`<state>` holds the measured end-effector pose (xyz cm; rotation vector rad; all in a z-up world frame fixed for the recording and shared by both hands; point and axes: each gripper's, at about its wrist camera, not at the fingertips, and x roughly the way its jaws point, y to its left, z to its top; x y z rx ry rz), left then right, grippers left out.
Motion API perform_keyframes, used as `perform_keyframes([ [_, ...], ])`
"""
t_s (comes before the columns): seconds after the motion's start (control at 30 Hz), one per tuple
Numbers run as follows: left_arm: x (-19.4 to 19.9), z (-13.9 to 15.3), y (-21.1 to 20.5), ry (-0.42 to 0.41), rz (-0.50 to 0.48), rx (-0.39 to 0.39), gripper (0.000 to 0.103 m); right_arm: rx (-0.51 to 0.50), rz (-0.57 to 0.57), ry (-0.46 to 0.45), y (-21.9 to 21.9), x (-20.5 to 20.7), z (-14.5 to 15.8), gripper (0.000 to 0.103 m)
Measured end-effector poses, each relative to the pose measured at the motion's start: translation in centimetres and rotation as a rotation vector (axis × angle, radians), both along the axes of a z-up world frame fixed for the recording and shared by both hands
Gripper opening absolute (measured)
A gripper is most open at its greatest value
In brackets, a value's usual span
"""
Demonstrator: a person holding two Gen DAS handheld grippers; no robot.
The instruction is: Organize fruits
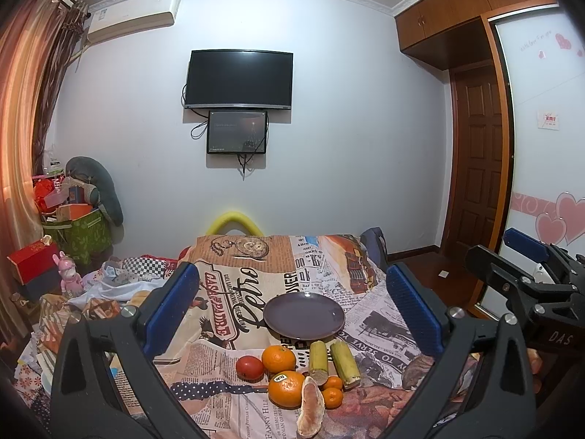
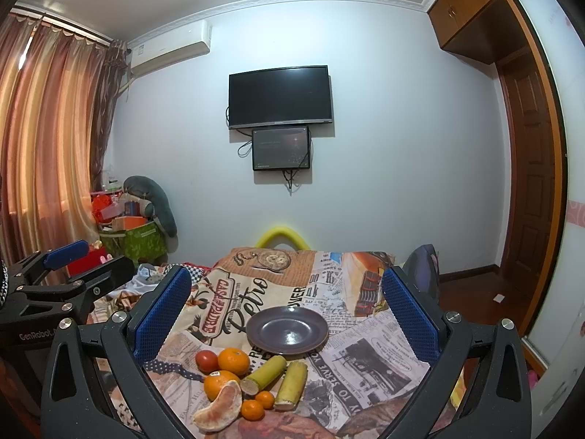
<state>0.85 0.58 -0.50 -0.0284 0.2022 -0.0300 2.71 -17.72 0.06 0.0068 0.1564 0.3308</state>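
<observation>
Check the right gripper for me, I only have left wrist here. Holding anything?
Observer: No. The right gripper is open, with nothing between its fingers.
Operator: What's it aimed at?
Observer: The purple plate sits about centred in its gap. The fruit pile lies lower left, nearer the left side of the gap.
Operator: Pomelo wedge looks edge-on here.
Observer: From the right wrist the peeled wedge shows its broad side, lying flat in front of the stickered orange.
</observation>
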Motion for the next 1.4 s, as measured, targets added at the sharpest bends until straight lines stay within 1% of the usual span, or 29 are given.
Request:
perform_keyframes([
  [0.47, -0.1, -0.1, -0.2, 0.0, -0.003, -0.003, 0.103, 0.003, 0.002, 0.003, 0.1, 0.0, 0.0, 0.103],
  [0.83, 0.0, -0.1, 0.0, 0.004, 0.002, -0.008, 0.103, 0.01, 0.012, 0.045, 0.0, 0.8, -0.6, 0.103],
  [0.97, 0.5, -0.4, 0.1, 0.029, -0.021, -0.006, 0.103, -0.026, 0.024, 0.055, 0.3, 1.2, -1.2, 0.103],
  [1.03, 0.9, -0.8, 0.2, 0.045, -0.024, -0.007, 0.103, -0.03, 0.047, 0.08, 0.3, 1.7, -1.7, 0.103],
  [1.07, 1.3, -1.0, 0.3, 0.056, -0.022, -0.006, 0.103, -0.029, 0.053, 0.092, 0.2, 1.9, -1.9, 0.101],
  [1.13, 2.0, -1.5, 0.3, 0.083, -0.025, -0.005, 0.103, -0.034, 0.064, 0.125, 0.2, 2.6, -2.6, 0.092],
  [1.2, 3.0, -2.3, 0.5, 0.116, -0.03, -0.008, 0.102, -0.049, 0.07, 0.166, 0.3, 3.4, -3.3, 0.08],
  [1.23, 3.4, -2.7, 0.6, 0.13, -0.029, -0.007, 0.097, -0.054, 0.073, 0.183, 0.3, 3.7, -3.6, 0.077],
  [1.27, 3.7, -2.9, 0.7, 0.142, -0.024, -0.002, 0.093, -0.058, 0.076, 0.198, 0.2, 3.9, -4.0, 0.071],
  [1.3, 4.1, -3.4, 0.7, 0.158, -0.016, 0.005, 0.085, -0.063, 0.082, 0.224, 0.3, 4.4, -4.5, 0.066],
  [1.33, 4.6, -3.9, 0.8, 0.178, -0.009, 0.009, 0.081, -0.066, 0.086, 0.24, 0.3, 4.6, -4.8, 0.064],
  [1.4, 5.6, -4.9, 1.3, 0.222, -0.012, 0.001, 0.078, -0.07, 0.099, 0.277, 0.3, 4.9, -5.5, 0.057],
])
